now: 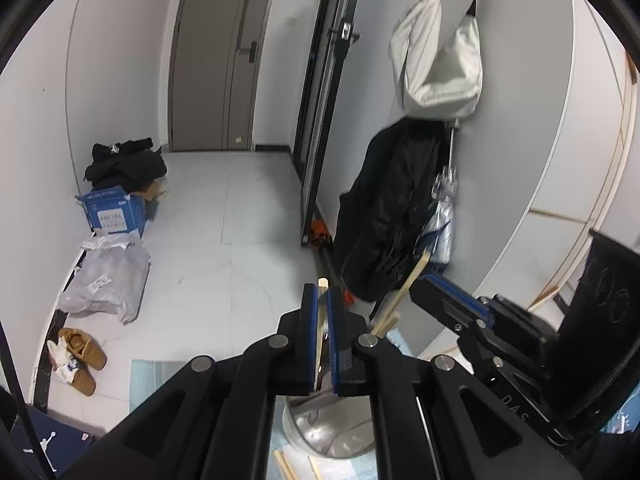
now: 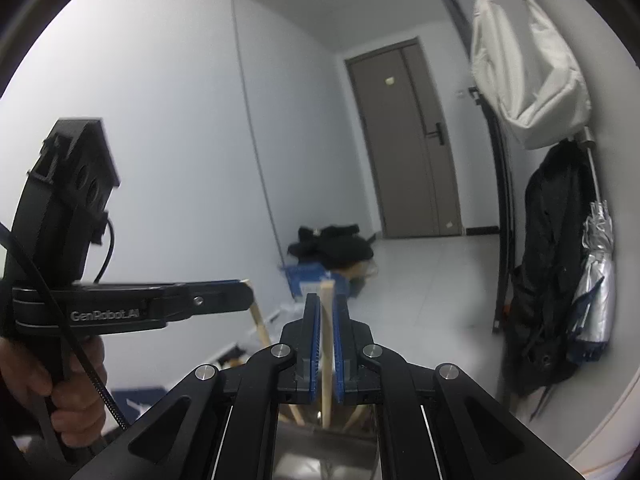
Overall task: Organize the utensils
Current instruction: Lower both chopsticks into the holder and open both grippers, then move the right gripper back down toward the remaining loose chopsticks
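Between your left gripper (image 1: 323, 300) fingers there's a wooden chopstick (image 1: 320, 332), pads narrow and clamped on it, tip poking out just above the blue pads. Below that sits a metal utensil cup (image 1: 320, 436), shiny inside, resting on a light blue mat (image 1: 148, 380). Two more wooden sticks (image 1: 288, 466) lie flat on the mat beside the cup's base.

Your right gripper (image 2: 327, 312) is also narrow, pinching a chopstick (image 2: 326, 340) that runs nearly upright down into the cup (image 2: 324, 452). Other sticks lean inside the cup around it. From the left camera, your right gripper (image 1: 444, 292) comes in from the right, with a stick (image 1: 408, 284) angled up past its fingers. From the right camera, your left gripper (image 2: 236, 294) comes in from the left, and your hand (image 2: 60, 392) is wrapped around its handle; a stick (image 2: 260, 320) slants down under its fingertips. Both grippers are close together over the cup.

Background: grey door (image 1: 216, 60) at the end of the hall, white bag (image 1: 436, 60) hanging on the wall, black coat (image 1: 384, 208) below it with a folded umbrella (image 1: 442, 216) beside it. Blue box (image 1: 114, 212), black clothes (image 1: 124, 160) piled on it, grey plastic bag (image 1: 108, 276) and tan shoes (image 1: 82, 356) along the left wall.
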`<state>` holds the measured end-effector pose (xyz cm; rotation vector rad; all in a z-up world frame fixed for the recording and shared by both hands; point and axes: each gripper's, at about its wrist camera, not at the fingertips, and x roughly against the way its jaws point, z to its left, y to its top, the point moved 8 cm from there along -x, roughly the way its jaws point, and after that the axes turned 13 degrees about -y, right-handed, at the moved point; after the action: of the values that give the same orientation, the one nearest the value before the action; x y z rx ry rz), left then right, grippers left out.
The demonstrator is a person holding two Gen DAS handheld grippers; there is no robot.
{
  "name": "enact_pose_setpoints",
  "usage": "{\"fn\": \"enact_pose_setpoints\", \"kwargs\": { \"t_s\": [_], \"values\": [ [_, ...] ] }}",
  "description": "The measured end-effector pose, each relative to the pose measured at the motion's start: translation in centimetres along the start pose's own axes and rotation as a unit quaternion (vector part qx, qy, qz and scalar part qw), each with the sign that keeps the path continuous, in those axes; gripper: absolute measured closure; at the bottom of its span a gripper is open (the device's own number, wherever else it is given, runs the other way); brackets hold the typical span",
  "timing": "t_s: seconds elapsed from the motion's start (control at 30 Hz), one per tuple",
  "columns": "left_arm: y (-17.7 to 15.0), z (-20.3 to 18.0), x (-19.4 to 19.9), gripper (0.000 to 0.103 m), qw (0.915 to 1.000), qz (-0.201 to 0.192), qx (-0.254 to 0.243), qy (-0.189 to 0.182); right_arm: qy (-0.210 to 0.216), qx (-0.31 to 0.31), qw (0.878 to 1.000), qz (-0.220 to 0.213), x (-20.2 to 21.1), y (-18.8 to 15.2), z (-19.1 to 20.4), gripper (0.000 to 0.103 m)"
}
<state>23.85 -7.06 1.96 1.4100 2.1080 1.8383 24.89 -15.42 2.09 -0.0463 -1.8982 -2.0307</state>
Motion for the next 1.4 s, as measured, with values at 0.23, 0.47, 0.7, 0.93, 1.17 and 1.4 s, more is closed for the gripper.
{"fn": "enact_pose_setpoints", "kwargs": {
  "t_s": [0.23,0.47,0.7,0.93,1.17,1.4],
  "values": [
    [-2.0,0.9,-0.2,0.101,0.9988,0.025,0.041,-0.009,0.012,0.018,0.998,0.052,0.5,-2.6,0.8,0.098],
    [-2.3,0.4,1.8,0.063,0.9978,0.008,0.065,-0.012,-0.008,-0.012,0.997,0.069,3.5,-4.2,-0.9,0.094],
    [-3.1,0.1,4.7,0.041,0.9954,-0.019,0.062,0.071,-0.025,-0.034,0.997,0.071,7.2,-5.1,-1.6,0.066],
    [-4.7,0.5,7.5,0.024,0.9895,-0.044,0.071,0.118,-0.021,-0.045,0.997,0.064,9.2,-4.7,-0.9,0.049],
    [-5.7,0.8,9.3,0.004,0.9836,-0.071,0.074,0.148,-0.010,-0.046,0.997,0.053,10.7,-4.5,0.8,0.034],
    [-7.7,1.5,9.8,0.001,0.9805,-0.085,0.069,0.163,-0.010,-0.040,0.997,0.063,11.2,-6.1,2.1,0.023]
  ]
}}
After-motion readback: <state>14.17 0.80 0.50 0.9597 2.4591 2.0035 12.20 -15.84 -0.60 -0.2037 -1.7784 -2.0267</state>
